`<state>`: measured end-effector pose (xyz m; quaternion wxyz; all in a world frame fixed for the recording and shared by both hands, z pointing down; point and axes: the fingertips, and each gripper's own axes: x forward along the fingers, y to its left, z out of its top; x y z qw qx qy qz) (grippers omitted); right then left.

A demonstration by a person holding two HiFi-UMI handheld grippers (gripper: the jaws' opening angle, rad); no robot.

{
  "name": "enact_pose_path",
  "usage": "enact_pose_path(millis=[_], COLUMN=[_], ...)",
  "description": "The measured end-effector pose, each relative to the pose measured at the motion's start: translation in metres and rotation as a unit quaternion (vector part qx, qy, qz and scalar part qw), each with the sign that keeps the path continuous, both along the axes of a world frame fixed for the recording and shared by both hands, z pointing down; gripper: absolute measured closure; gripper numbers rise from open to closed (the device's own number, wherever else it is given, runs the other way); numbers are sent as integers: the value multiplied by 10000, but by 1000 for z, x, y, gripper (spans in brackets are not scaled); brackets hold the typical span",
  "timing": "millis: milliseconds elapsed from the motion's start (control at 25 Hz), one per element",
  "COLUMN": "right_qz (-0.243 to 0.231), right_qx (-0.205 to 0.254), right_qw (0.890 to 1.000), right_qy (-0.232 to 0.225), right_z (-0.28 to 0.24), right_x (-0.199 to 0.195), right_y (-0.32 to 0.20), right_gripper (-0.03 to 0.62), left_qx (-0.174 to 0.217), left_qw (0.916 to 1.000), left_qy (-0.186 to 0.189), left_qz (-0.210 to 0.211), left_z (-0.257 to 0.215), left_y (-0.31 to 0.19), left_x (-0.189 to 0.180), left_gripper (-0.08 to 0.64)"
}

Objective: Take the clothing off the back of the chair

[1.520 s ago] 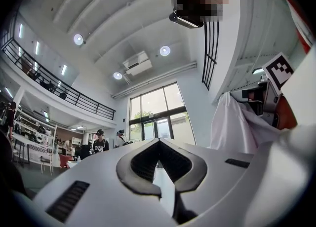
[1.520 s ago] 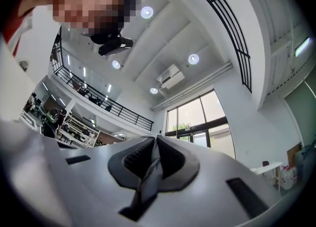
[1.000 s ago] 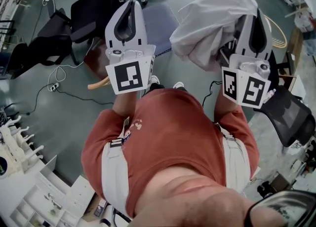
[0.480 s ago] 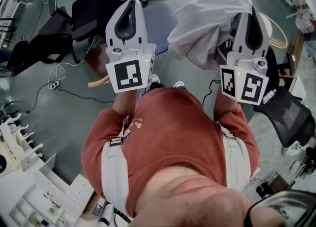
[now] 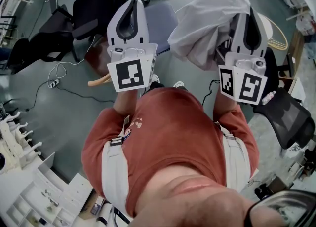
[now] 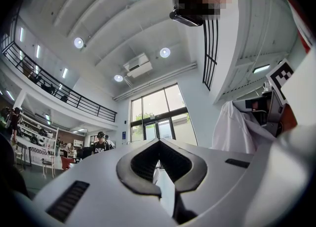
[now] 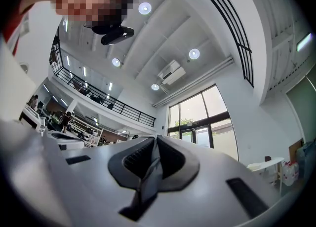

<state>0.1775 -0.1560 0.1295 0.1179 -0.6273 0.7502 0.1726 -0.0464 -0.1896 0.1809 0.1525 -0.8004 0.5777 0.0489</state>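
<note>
In the head view a white garment (image 5: 207,21) hangs bunched in the air from my right gripper (image 5: 251,13), above the floor and clear of any chair. In the right gripper view the right gripper (image 7: 154,144) is shut, and a grey fold of the cloth (image 7: 148,176) is pinched between the pads. My left gripper (image 5: 133,3) is raised beside it at the left. Seen from its own camera, the left gripper (image 6: 159,142) has its tips together with nothing between them. The garment (image 6: 242,132) shows at that view's right.
A chair with a blue-grey seat (image 5: 162,21) stands on the floor under the grippers. Black office chairs stand at the upper left (image 5: 91,9) and at the right (image 5: 289,115). A cable (image 5: 57,80) runs across the floor at the left. White racks (image 5: 19,142) fill the lower left.
The right gripper and the garment have shifted very slightly to the left. The left gripper has kept still.
</note>
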Motion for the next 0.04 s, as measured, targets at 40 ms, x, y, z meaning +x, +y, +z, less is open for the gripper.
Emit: enact_pose_path(millis=[40], right_qz=[-5], right_qx=[-7], right_qw=[10000], right_qy=[-8], right_z=[1], right_x=[0], right_y=[-1], right_gripper=[566], left_qx=[-7], left_qw=[10000], left_qy=[4], left_qz=[-2], left_z=[1], left_y=[0], left_x=[0], left_gripper=[546])
